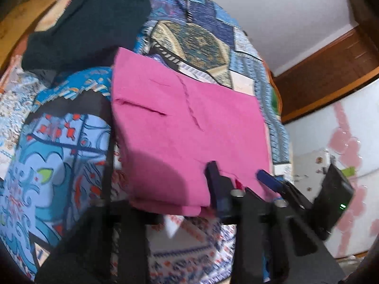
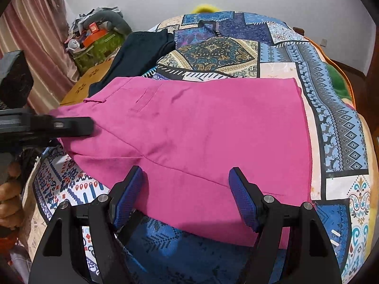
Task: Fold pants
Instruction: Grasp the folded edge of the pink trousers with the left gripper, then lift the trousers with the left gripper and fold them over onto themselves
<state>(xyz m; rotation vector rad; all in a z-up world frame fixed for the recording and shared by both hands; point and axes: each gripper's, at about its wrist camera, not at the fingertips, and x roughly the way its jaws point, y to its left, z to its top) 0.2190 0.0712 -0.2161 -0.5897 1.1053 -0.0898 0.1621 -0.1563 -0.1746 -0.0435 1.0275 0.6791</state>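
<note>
Pink pants [image 2: 201, 137] lie folded into a flat block on the patterned bedspread [image 2: 336, 123]; they also show in the left wrist view [image 1: 184, 127]. My right gripper [image 2: 186, 177] is open, its blue pads over the near edge of the pants, holding nothing. My left gripper [image 1: 236, 170] is open at the pants' corner, with fabric edge between its fingers; the view is tilted and blurred. The left gripper body also shows in the right wrist view [image 2: 71, 125] at the waistband end.
A dark folded garment [image 2: 139, 52] lies at the far left of the bed, also in the left wrist view [image 1: 90, 23]. A cluttered pile [image 2: 99, 35] and curtain [image 2: 35, 35] stand beyond. A white fridge [image 1: 343, 165] stands off the bed's side.
</note>
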